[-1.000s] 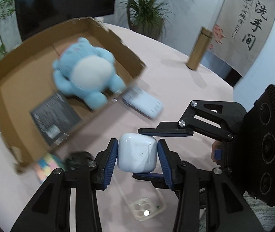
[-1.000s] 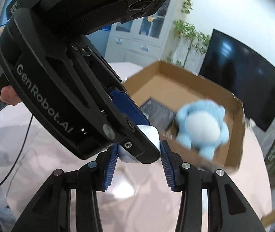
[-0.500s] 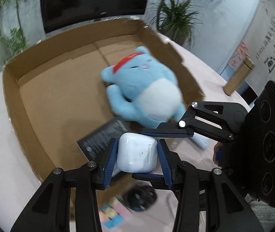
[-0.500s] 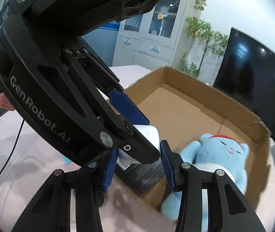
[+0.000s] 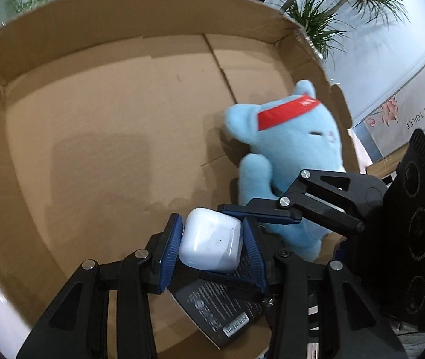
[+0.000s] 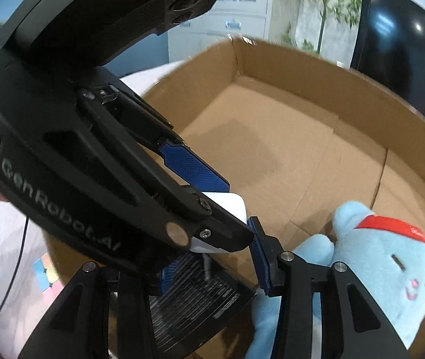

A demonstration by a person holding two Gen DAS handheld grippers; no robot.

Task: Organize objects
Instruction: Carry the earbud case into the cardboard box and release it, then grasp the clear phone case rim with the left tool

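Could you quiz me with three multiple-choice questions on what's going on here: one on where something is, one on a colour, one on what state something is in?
1. Where does the blue plush toy lie?
A. inside the cardboard box
B. on the floor
C. on a chair

2. What colour is the toy's headband?
A. green
B. red
C. yellow

3. What is the left gripper doing?
A. hanging open and empty
B. clamped on the white earbud case
C. gripping the plush toy

Answers: 1 A, the box walls surround it; 2 B, a red band crosses its head; 3 B, both blue pads press the case's sides.
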